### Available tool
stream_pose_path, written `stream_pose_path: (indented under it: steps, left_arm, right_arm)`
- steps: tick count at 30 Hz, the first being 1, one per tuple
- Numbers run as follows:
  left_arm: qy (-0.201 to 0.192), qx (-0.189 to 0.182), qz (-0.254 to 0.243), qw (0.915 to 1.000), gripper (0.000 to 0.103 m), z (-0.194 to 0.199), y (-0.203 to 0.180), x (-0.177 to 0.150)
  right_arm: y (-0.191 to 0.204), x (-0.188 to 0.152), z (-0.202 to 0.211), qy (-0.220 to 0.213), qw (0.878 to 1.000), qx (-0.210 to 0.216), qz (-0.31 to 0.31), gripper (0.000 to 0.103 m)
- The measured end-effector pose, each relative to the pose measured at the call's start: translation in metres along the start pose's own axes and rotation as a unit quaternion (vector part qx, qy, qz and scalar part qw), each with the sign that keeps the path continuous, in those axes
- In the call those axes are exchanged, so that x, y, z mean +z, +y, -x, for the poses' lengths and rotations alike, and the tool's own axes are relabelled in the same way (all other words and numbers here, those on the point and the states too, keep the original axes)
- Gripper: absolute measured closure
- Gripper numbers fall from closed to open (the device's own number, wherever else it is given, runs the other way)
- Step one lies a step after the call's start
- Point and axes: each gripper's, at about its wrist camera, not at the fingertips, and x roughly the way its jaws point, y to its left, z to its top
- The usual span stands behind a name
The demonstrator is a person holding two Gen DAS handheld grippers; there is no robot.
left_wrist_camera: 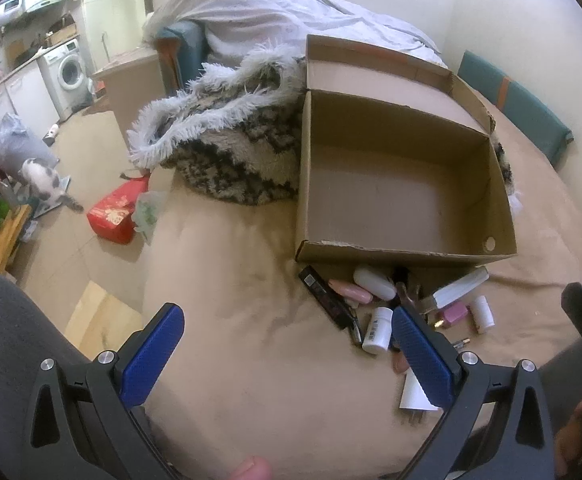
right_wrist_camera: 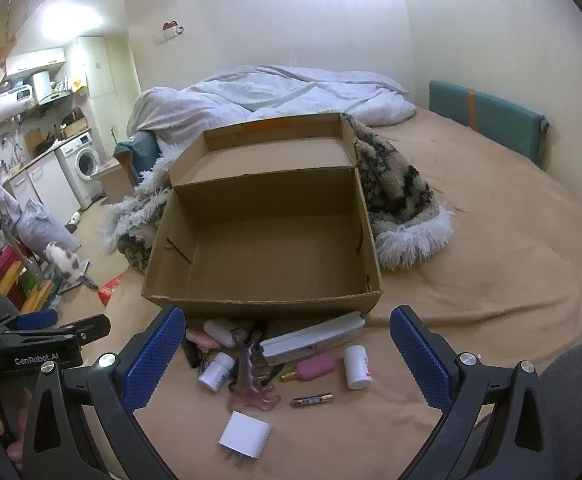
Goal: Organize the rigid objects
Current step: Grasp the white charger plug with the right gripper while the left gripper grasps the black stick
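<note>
An open, empty cardboard box (right_wrist_camera: 267,248) (left_wrist_camera: 403,184) sits on the tan bed sheet (right_wrist_camera: 491,280). In front of it lie several small items: two white pill bottles (right_wrist_camera: 357,366) (right_wrist_camera: 215,371), a pink case (right_wrist_camera: 315,366), a battery (right_wrist_camera: 312,400), a white charger plug (right_wrist_camera: 245,435), a flat white-grey box (right_wrist_camera: 311,338), a pink claw clip (right_wrist_camera: 251,376). My right gripper (right_wrist_camera: 287,360) is open above this pile. My left gripper (left_wrist_camera: 287,352) is open over bare sheet, its right finger (left_wrist_camera: 421,360) beside the white bottle (left_wrist_camera: 378,330) and black tube (left_wrist_camera: 327,300).
A shaggy black-and-white blanket (right_wrist_camera: 399,200) and a grey duvet (right_wrist_camera: 275,88) lie behind the box. A teal cushion (right_wrist_camera: 487,120) lines the wall. Off the bed's left edge are a red bag (left_wrist_camera: 117,212), a cat (left_wrist_camera: 43,180) and a washing machine (left_wrist_camera: 69,68).
</note>
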Motion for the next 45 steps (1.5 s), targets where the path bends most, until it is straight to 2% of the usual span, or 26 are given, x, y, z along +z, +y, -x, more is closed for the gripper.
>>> stream_pose_path:
  steps: [5,8,10,12,16,18,20,22,23,24,25,27,31,37,42,44,45]
  left_arm:
    - [0.011,0.029,-0.013,0.9994,0.0,-0.003,0.0,0.004]
    - [0.026,0.041,-0.016,0.9987,0.0,-0.01,0.002,0.01]
    - [0.04,0.046,-0.019,0.9979,0.0,-0.019,0.002,0.016]
    - [0.06,0.051,-0.025,0.9966,0.0,-0.03,0.001,0.018]
    - [0.134,0.016,-0.029,0.9904,0.0,-0.063,-0.006,0.018]
    - [0.166,0.003,-0.025,0.9859,0.008,-0.079,-0.008,0.017]
    - [0.182,0.001,-0.027,0.9829,0.011,-0.089,-0.012,0.016]
    - [0.197,-0.007,-0.017,0.9803,0.012,-0.1,-0.01,0.017]
    - [0.201,-0.007,-0.007,0.9795,0.012,-0.105,-0.007,0.018]
    - [0.205,-0.004,0.003,0.9787,0.014,-0.111,-0.004,0.021]
    - [0.209,-0.002,0.013,0.9778,0.021,-0.116,-0.001,0.025]
    - [0.215,-0.002,0.024,0.9763,0.03,-0.125,0.001,0.03]
    - [0.234,-0.025,0.071,0.9692,0.042,-0.149,0.007,0.037]
    - [0.254,-0.03,0.138,0.9568,0.049,-0.179,0.017,0.036]
    - [0.257,-0.016,0.148,0.9549,0.05,-0.201,0.016,0.029]
    - [0.25,-0.005,0.13,0.9594,0.06,-0.201,0.01,0.026]
    - [0.252,-0.007,0.124,0.9598,0.068,-0.202,0.007,0.025]
  right_arm:
    - [-0.01,0.003,-0.014,0.049,0.998,0.013,-0.022,0.0]
    - [-0.016,-0.005,-0.036,0.125,0.991,-0.008,-0.042,0.0]
    - [-0.019,-0.015,-0.057,0.186,0.98,-0.005,-0.064,0.0]
    - [-0.019,-0.029,-0.077,0.242,0.966,0.024,-0.088,0.0]
    - [-0.01,-0.063,-0.114,0.335,0.933,0.057,-0.121,0.0]
    - [-0.002,-0.074,-0.128,0.36,0.924,0.059,-0.111,0.018]
    - [0.006,-0.083,-0.138,0.376,0.918,0.064,-0.104,0.024]
    - [0.016,-0.091,-0.146,0.386,0.916,0.066,-0.089,0.026]
    - [0.022,-0.094,-0.148,0.389,0.916,0.065,-0.077,0.032]
    - [0.026,-0.098,-0.15,0.391,0.916,0.063,-0.067,0.043]
    - [0.031,-0.098,-0.15,0.393,0.916,0.061,-0.058,0.051]
    - [0.036,-0.098,-0.147,0.385,0.919,0.064,-0.047,0.056]
    - [0.037,-0.096,-0.14,0.359,0.926,0.09,-0.07,0.058]
    - [0.035,-0.09,-0.138,0.338,0.932,0.103,-0.087,0.058]
    - [0.039,-0.084,-0.136,0.335,0.931,0.113,-0.091,0.059]
    - [0.037,-0.083,-0.138,0.334,0.931,0.114,-0.094,0.059]
    - [0.037,-0.082,-0.139,0.333,0.931,0.115,-0.097,0.059]
